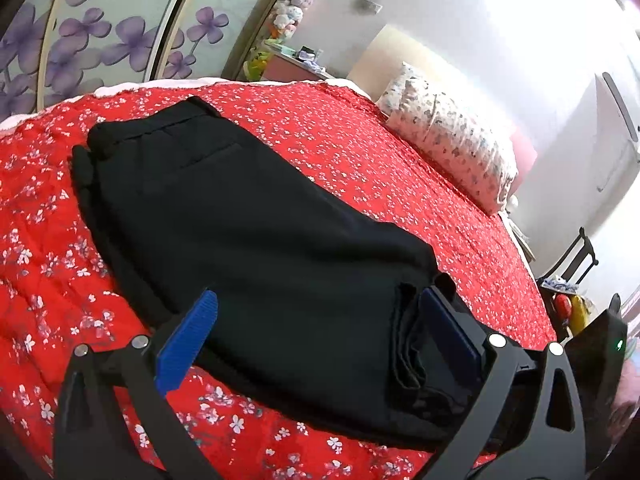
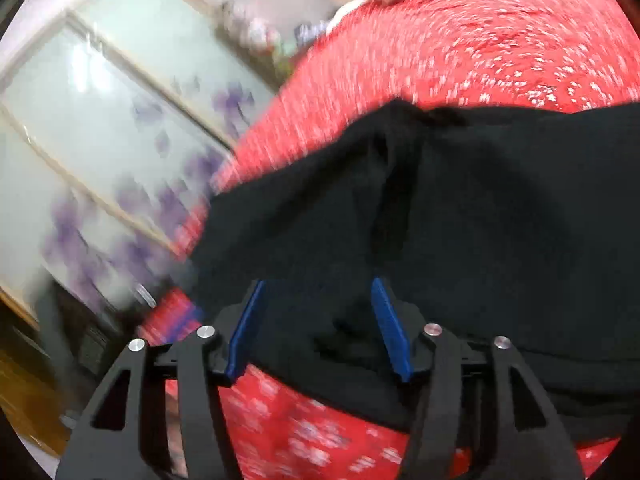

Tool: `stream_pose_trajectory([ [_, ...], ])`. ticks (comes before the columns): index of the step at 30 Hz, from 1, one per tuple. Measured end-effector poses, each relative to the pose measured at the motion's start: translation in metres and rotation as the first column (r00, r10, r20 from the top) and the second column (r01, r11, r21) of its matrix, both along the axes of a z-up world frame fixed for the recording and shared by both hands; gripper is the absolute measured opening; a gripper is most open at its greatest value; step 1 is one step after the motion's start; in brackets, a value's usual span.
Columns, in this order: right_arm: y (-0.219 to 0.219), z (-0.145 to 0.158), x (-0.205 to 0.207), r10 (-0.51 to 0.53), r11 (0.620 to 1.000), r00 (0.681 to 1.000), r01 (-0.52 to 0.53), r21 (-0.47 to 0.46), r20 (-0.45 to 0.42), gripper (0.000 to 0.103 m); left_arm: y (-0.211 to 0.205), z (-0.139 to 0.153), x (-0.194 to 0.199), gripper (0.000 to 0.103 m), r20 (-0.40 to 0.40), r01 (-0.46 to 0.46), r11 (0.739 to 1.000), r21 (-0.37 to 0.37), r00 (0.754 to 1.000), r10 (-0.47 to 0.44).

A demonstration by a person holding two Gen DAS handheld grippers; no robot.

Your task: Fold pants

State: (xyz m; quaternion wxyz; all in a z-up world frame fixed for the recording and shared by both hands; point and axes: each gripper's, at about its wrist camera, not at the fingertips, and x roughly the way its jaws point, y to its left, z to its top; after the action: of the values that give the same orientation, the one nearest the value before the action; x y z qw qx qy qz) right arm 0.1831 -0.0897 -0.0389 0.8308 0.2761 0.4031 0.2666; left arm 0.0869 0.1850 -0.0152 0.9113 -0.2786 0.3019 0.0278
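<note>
Black pants (image 1: 256, 216) lie folded on a red bedspread (image 1: 360, 140) printed with small white flowers; waistband end toward the far side of the bed, a welt pocket visible near it. In the left wrist view the near end of the bundle shows stacked fold layers at its right edge.

Left gripper (image 1: 320, 332): jaws stand wide apart, straddling the near end of the pants. Left blue pad (image 1: 188, 344) is beside the fabric edge; the right pad sits against the layered fold. Cannot tell whether either pad actually presses the cloth; no clamp is evident.

Right gripper (image 2: 318, 320): jaws parted, 2 blue pads (image 2: 390, 328) with black fabric between them. Pads appear clear of the cloth on both inner faces, so no grip. View is motion-blurred.

Right wrist view: pants (image 2: 480, 208) form a raised ridge ahead of the fingers, bedspread (image 2: 480, 40) beyond and below.

Background, left wrist view: sliding doors (image 1: 100, 32) with purple flower print, a floral pillow (image 1: 448, 136) at the bed's right side, a hanging column of soft toys (image 1: 292, 8).

Writing or labels: none legible in either view.
</note>
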Motion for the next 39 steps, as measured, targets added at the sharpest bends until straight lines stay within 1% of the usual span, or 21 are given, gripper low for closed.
stream_pose_trajectory([
  [2,-0.010,0.004,0.013,-0.064,0.998,0.998,0.064,0.017,0.009,0.057,0.000,0.000,0.000,0.101,-0.002,-0.003,1.000,-0.007,1.000,0.003],
  [4,-0.017,0.001,0.028,-0.111,0.992,0.993,0.113,0.048,-0.026,0.057,0.000,0.000,0.000,0.101,-0.001,-0.002,1.000,-0.011,1.000,0.002],
  [6,-0.019,-0.007,0.046,-0.123,0.986,0.990,0.130,0.104,-0.074,0.057,0.000,0.000,0.000,0.101,0.004,-0.003,1.000,-0.011,1.000,0.003],
  [7,-0.015,-0.010,0.052,-0.111,0.986,0.990,0.121,0.118,-0.087,0.057,0.001,0.001,0.000,0.101,0.006,-0.006,1.000,-0.010,1.000,0.006],
  [8,-0.001,-0.016,0.063,-0.062,0.990,0.992,0.075,0.117,-0.110,0.058,0.001,0.001,0.001,0.101,0.006,-0.007,1.000,-0.013,1.000,0.007],
  [9,0.008,-0.021,0.069,-0.031,0.993,0.991,0.045,0.109,-0.132,0.060,0.001,0.001,0.001,0.101,0.006,-0.007,1.000,-0.018,1.000,0.007],
  [10,0.018,-0.027,0.075,-0.021,0.997,0.988,0.032,0.075,-0.151,0.067,0.001,0.000,0.002,0.101,0.005,-0.004,1.000,-0.022,1.000,0.004],
  [11,0.021,-0.030,0.078,-0.016,0.998,0.988,0.025,0.057,-0.156,0.069,0.000,0.000,0.003,0.101,0.004,0.000,1.000,-0.020,1.000,0.001],
  [12,0.023,-0.032,0.080,-0.006,0.999,0.987,0.013,0.042,-0.161,0.070,-0.001,-0.001,0.004,0.101,0.002,0.006,1.000,-0.012,1.000,-0.006],
  [14,0.019,-0.028,0.080,0.022,0.998,0.987,-0.014,0.053,-0.157,0.070,-0.001,-0.002,0.005,0.101,-0.004,0.013,1.000,0.000,1.000,-0.013],
  [17,0.005,-0.013,0.064,0.056,0.997,0.989,-0.049,0.061,-0.136,0.069,0.004,-0.001,0.004,0.101,-0.002,0.006,1.000,-0.010,1.000,-0.006],
  [20,-0.003,-0.005,0.036,0.139,0.986,0.981,-0.124,0.113,-0.134,0.070,0.014,0.001,0.001,0.101,0.008,-0.024,0.999,-0.043,1.000,0.024],
  [22,-0.002,-0.010,0.026,0.172,0.981,0.972,-0.155,0.115,-0.163,0.070,0.020,0.003,0.000,0.101,0.003,-0.048,0.997,-0.063,0.999,0.048],
  [24,0.005,-0.030,0.026,0.181,0.983,0.951,-0.174,0.050,-0.250,0.071,0.025,0.004,-0.001,0.101,-0.006,-0.063,0.995,-0.075,0.998,0.063],
  [25,0.010,-0.037,0.024,0.189,0.981,0.955,-0.193,0.007,-0.230,0.070,0.027,0.005,-0.001,0.101,-0.014,-0.072,0.995,-0.074,0.997,0.071],
  [27,0.013,-0.032,0.019,0.201,0.977,0.958,-0.211,-0.027,-0.205,0.071,0.031,0.006,-0.003,0.101,-0.031,-0.083,0.994,-0.070,0.996,0.081],
  [30,0.004,-0.017,0.007,0.227,0.972,0.949,-0.234,-0.010,-0.219,0.075,0.039,0.006,-0.006,0.101,-0.026,-0.077,0.993,-0.088,0.997,0.075],
  [33,-0.017,0.004,-0.020,0.267,0.962,0.950,-0.272,-0.010,-0.161,0.082,0.054,0.009,-0.013,0.101,0.004,-0.075,0.991,-0.108,0.997,0.076],
  [34,-0.025,0.011,-0.032,0.274,0.959,0.953,-0.280,-0.030,-0.130,0.086,0.060,0.009,-0.015,0.101,0.013,-0.070,0.990,-0.121,0.997,0.072],
  [36,-0.049,0.025,-0.058,0.282,0.955,0.958,-0.285,-0.075,-0.056,0.088,0.074,0.008,-0.018,0.101,0.026,-0.070,0.985,-0.160,0.997,0.075],
  [39,-0.083,0.025,-0.084,0.266,0.959,0.964,-0.265,-0.098,-0.003,0.094,0.101,-0.004,-0.020,0.101,0.013,-0.079,0.960,-0.267,0.996,0.086],
])
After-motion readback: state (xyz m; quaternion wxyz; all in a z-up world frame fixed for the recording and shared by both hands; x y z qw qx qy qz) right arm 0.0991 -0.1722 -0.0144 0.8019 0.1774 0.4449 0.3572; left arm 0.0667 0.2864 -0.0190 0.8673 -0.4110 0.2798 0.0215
